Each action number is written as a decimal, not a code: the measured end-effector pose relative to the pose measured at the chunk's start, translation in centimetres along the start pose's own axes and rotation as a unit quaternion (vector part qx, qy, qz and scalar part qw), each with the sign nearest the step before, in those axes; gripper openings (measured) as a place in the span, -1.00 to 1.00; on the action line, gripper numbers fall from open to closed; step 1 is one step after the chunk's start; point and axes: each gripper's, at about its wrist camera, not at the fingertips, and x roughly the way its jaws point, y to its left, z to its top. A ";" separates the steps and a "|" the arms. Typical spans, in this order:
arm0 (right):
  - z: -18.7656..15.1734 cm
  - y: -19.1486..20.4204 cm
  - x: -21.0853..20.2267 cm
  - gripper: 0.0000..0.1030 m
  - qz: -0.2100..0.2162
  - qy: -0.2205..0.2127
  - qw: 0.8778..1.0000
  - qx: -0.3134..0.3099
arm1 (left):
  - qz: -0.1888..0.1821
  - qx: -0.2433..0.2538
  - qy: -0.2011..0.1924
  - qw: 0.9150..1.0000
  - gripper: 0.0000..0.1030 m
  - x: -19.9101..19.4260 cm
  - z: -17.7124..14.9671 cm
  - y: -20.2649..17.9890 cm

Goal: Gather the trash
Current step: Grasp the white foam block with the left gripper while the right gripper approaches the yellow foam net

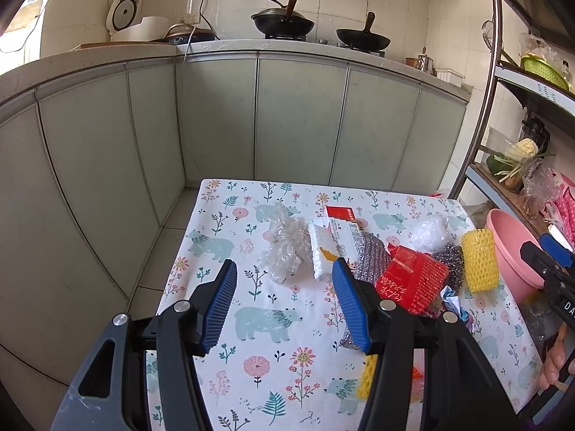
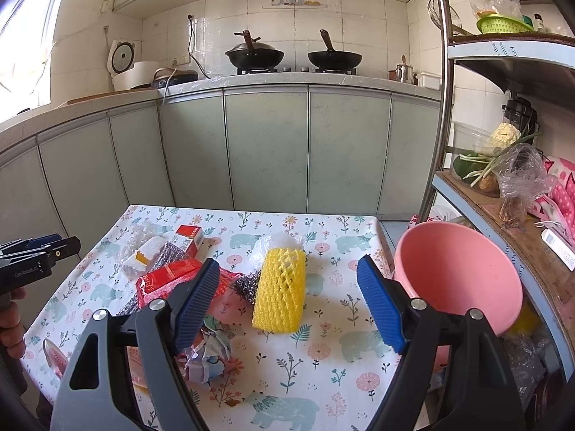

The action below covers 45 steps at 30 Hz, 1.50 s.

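Across the lower half of the left wrist view, the left gripper (image 1: 284,301) hangs over a table with a floral bear-print cloth (image 1: 258,323), its blue-padded fingers (image 1: 221,305) spread wide apart and holding nothing. Just beyond the fingertips, in the centre of the frame, lies the trash: a crumpled clear plastic wrap (image 1: 284,251), a white foam block (image 1: 321,251) touching it, a red-and-white carton (image 1: 341,224) behind that, a red packet (image 1: 409,283) to the right, and a yellow foam fruit net (image 1: 479,260) near the table's right edge. A pink plastic basin (image 1: 514,248) sits beside the table at the right of the frame, and the right gripper (image 1: 553,273) enters at the right edge. From the right wrist view, the right gripper (image 2: 287,301) hovers above the same cloth (image 2: 323,359), blue fingers (image 2: 381,305) parted and empty, with the yellow foam fruit net (image 2: 280,289) lying between and just past them. Left of centre are the red packet (image 2: 169,276), the foam block (image 2: 143,255) and the carton (image 2: 190,237); a crumpled printed wrapper (image 2: 208,352) lies under the left finger. At the right, the pink basin (image 2: 456,273) stands beside the table, empty as far as its interior shows. Coming in at the left edge is the left gripper (image 2: 36,251), too side-on to judge its fingers there.
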 end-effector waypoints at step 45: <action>-0.3 -1.4 4.8 0.22 0.076 0.092 0.992 0.037 | -0.135 -0.049 0.169 0.975 -0.67 11.0 1.9 -0.7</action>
